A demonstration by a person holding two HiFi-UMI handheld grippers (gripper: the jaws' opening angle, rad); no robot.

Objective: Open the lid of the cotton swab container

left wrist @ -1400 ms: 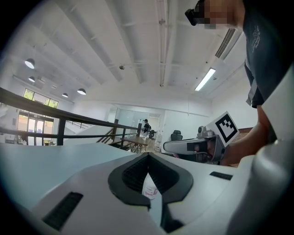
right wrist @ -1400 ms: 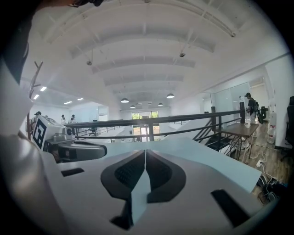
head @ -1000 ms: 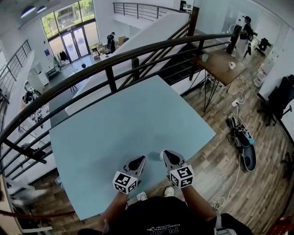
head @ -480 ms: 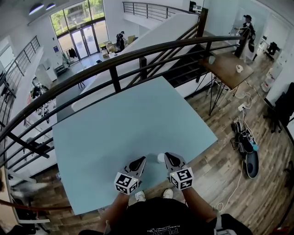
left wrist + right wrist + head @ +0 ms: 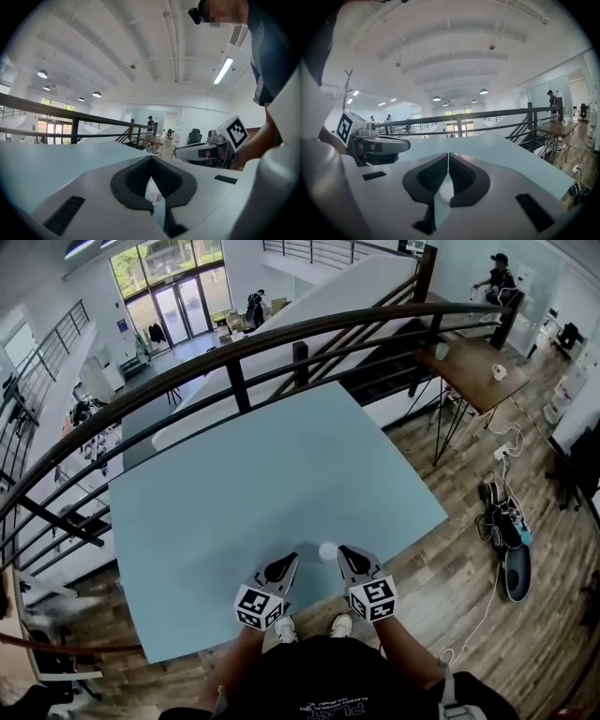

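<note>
Pale blue table [image 5: 281, 474] carries the white cotton swab container [image 5: 327, 550] near its front edge, right between your two grippers; its lid looks to be in place, though it is too small to be sure. Your left gripper [image 5: 285, 563] and right gripper [image 5: 344, 552] both have their jaws pressed together on nothing, flanking the container rather than holding it. So none of the opening looks done: you have yet to steady the body and lift the lid
</note>
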